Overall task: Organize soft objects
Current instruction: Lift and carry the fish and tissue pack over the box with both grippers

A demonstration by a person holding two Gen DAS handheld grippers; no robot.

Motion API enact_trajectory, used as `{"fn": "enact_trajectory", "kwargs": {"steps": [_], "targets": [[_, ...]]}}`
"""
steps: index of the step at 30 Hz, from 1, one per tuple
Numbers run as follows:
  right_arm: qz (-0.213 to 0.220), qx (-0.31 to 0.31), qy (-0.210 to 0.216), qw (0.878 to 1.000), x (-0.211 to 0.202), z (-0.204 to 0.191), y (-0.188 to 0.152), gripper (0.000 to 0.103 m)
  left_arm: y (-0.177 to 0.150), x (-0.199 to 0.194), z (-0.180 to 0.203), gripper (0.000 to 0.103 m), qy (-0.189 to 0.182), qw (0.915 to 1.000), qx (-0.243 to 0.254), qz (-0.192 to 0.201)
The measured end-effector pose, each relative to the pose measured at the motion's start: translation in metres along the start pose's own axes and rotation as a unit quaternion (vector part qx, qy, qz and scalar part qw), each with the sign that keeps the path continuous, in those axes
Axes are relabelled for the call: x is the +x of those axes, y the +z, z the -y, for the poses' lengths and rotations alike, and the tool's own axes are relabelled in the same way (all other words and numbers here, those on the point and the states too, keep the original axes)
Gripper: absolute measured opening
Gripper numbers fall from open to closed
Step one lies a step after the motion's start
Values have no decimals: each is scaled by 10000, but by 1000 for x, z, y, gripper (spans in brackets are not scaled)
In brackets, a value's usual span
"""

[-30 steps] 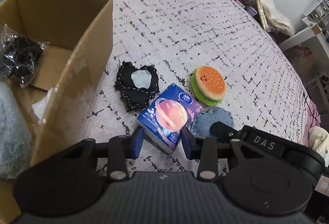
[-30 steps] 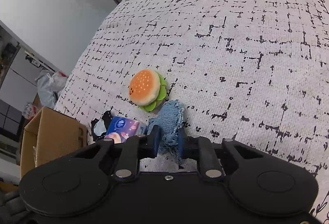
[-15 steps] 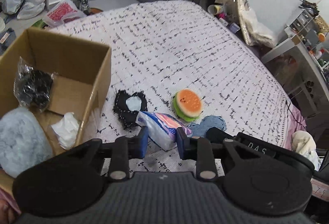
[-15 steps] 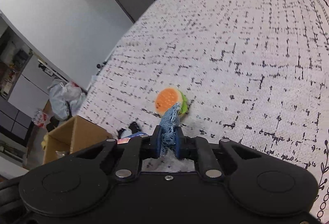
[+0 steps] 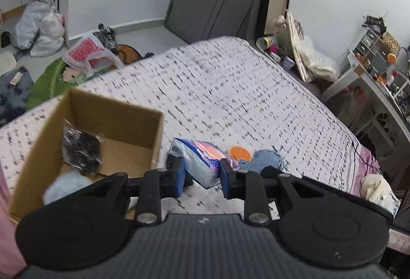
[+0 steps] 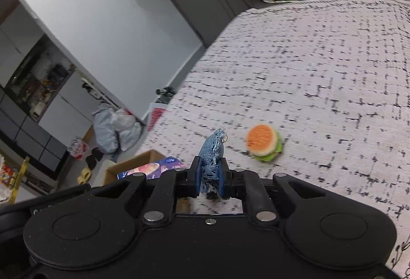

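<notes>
Squeezing tissue pack (image 5: 202, 163) in left gripper (image 5: 201, 178), right beside box (image 5: 110, 130); pinching denim piece (image 6: 211, 158) in right gripper (image 6: 209, 180), farther from box.

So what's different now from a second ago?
Both grippers rose with their catch. The left gripper, jaws just closing, lifted the tissue pack off the bed; the right gripper lifted the denim patch. The burger toy and box stayed put.

Right gripper (image 6: 209, 179) clamped on denim pouch (image 6: 212, 151), pouch sticking up between pads. Burger plush (image 6: 264, 142) on bedspread (image 6: 320, 69), just right of pouch. Tissue pack (image 6: 151, 168) left of pouch, overlapping cardboard box (image 6: 133, 163).
</notes>
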State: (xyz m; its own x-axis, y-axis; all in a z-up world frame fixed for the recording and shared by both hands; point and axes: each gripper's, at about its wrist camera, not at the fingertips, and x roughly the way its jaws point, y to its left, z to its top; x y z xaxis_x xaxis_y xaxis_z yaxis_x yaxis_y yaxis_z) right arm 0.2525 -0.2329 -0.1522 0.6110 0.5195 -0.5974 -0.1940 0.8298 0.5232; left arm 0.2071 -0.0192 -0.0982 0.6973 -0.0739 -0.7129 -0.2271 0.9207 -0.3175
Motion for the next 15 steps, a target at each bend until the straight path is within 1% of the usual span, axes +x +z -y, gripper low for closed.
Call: {"fn": "enact_trajectory", "kwargs": {"steps": [8,15], "targets": [[97,-131,344,9993,-7,-22,-2,13,15,-28,-23,27,268,9992,-119,259],[156,-266,541,9981,-13,-35,-7,13,20,-42,-41,27,455,9981,-179,376]]}}
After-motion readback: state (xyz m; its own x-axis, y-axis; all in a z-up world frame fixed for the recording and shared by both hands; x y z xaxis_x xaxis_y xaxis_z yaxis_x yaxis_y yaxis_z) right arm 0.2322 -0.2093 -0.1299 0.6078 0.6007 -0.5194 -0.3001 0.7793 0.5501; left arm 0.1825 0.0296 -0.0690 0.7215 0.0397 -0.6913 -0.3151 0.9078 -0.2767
